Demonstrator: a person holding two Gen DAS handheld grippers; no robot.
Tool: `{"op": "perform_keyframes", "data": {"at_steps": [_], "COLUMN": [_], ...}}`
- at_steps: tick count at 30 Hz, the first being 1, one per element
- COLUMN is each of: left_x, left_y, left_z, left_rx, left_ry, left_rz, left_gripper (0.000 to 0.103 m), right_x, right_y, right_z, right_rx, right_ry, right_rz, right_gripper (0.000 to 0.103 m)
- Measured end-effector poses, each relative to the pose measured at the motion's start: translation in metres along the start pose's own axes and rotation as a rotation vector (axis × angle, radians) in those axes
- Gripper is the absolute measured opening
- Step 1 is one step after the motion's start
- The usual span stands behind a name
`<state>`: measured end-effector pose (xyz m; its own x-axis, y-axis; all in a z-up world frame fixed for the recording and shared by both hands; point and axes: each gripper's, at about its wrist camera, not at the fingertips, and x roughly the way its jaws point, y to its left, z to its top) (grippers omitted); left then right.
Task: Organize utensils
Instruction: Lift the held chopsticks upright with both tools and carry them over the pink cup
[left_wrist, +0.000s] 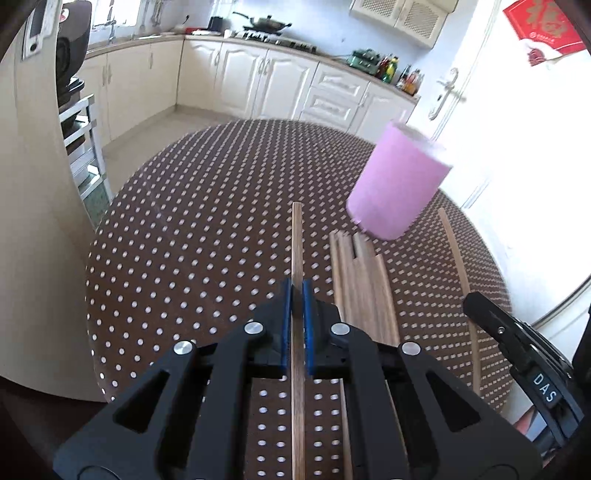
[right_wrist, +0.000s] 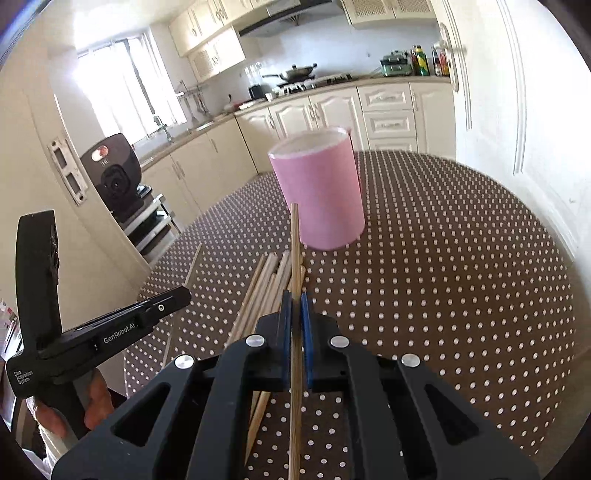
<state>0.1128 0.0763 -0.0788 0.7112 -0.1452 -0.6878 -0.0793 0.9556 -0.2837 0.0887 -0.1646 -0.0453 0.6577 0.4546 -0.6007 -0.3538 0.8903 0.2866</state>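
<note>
Nearest to me in the left wrist view, my left gripper (left_wrist: 296, 291) has its blue pads pressed together on one wooden chopstick (left_wrist: 296, 240), which runs straight out ahead between the fingers and back under the gripper body. In the right wrist view my right gripper (right_wrist: 295, 302) is likewise clamped on a second chopstick (right_wrist: 294, 236), whose far tip reaches up in front of the pink cup.

So I hold two chopsticks, one per gripper. Just beyond and beside them, a loose pile of chopsticks (left_wrist: 364, 288) lies flat on the tabletop (left_wrist: 207, 206); I count roughly six or seven in it, though they overlap too much for a sure number. One more stray chopstick (left_wrist: 456, 251) lies apart, near the tabletop's right edge in the left wrist view. In the right wrist view another thin stick (right_wrist: 192, 265) lies by the left edge, near my other gripper.

Past the pile stands one pink cup (right_wrist: 319, 192), upright, open at the top, its base just beyond the pile's far ends. It looks blurred in the left wrist view.

The tabletop is round, with a brown cloth dotted white. To the right of the cup and pile in the right wrist view the cloth is bare out to the curved rim. Beyond the far edge is kitchen floor, then one run of cream cabinets (right_wrist: 321, 110) with a wok (right_wrist: 297, 72) on the stove.
</note>
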Motion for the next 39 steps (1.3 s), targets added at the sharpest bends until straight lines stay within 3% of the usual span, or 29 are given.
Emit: {"op": "perform_keyframes", "data": {"at_steps": [5, 22, 39], "left_x": [-0.009, -0.05, -0.069], "left_y": [-0.011, -0.045, -0.058], "left_z": [0.006, 0.037, 0.084], "left_rx": [0.02, 0.099, 0.062], "left_ry": [-0.021, -0.167, -0.305], "left_rz": [0.024, -0.009, -0.013], "left_gripper": [0.007, 0.007, 0.007], "right_x": [-0.011, -0.035, -0.033], "right_y": [0.004, 0.004, -0.017], "right_z": [0.01, 0.042, 0.076], "right_rx": [-0.024, -0.049, 0.014], "right_ry": [-0.053, -0.26, -0.442], "right_rz": [0.014, 0.052, 0.049], "right_gripper": [0.004, 0.004, 0.004]}}
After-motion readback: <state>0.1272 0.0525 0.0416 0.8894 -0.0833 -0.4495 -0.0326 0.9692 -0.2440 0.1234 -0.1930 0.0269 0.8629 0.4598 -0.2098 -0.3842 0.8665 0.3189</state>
